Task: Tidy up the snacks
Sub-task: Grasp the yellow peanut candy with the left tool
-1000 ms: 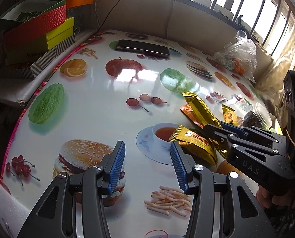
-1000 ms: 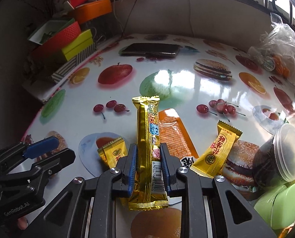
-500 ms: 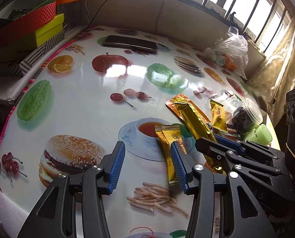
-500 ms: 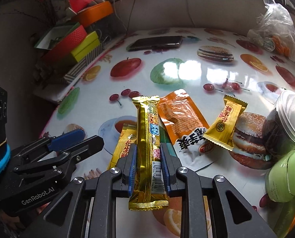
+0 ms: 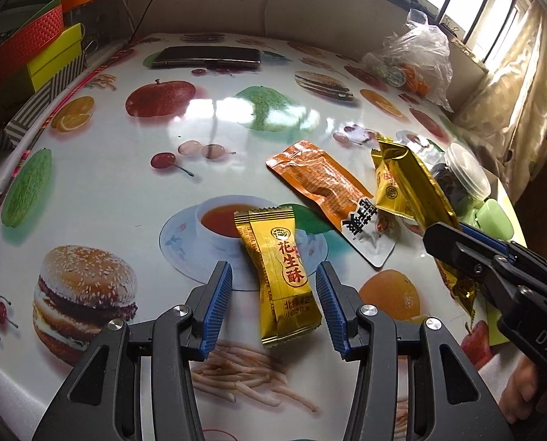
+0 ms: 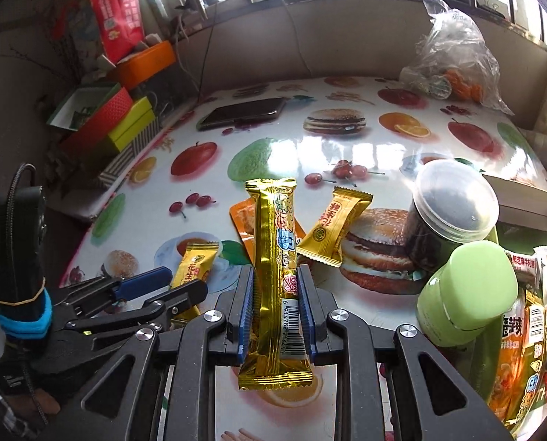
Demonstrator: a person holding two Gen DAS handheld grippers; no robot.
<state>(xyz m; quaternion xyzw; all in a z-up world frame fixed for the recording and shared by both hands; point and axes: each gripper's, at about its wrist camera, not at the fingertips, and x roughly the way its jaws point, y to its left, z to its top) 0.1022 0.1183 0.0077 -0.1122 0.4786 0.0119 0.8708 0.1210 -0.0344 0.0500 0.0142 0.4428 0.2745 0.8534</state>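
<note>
L gripper (image 5: 273, 294) low over desk (image 5: 108, 183), fingers (image 5: 218, 305) spread wide, straddling a small gold candy (image 5: 279, 272) w/o touching; candy lies flat just in front of printed teacup, label "花生酥". R gripper (image 6: 275, 308) fingers clamped on long gold bar (image 6: 275, 257), held off desk, barcode 6 914782… readable near lower end. Orange packet (image 5: 325, 187) & second gold candy (image 6: 334, 228) lie beyond the bar. R gripper body marked "DAS".

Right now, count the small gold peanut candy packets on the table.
2. One lies between the open left gripper's fingers; the other lies beside the orange packet. More may be hidden among the right-edge clutter.
</note>
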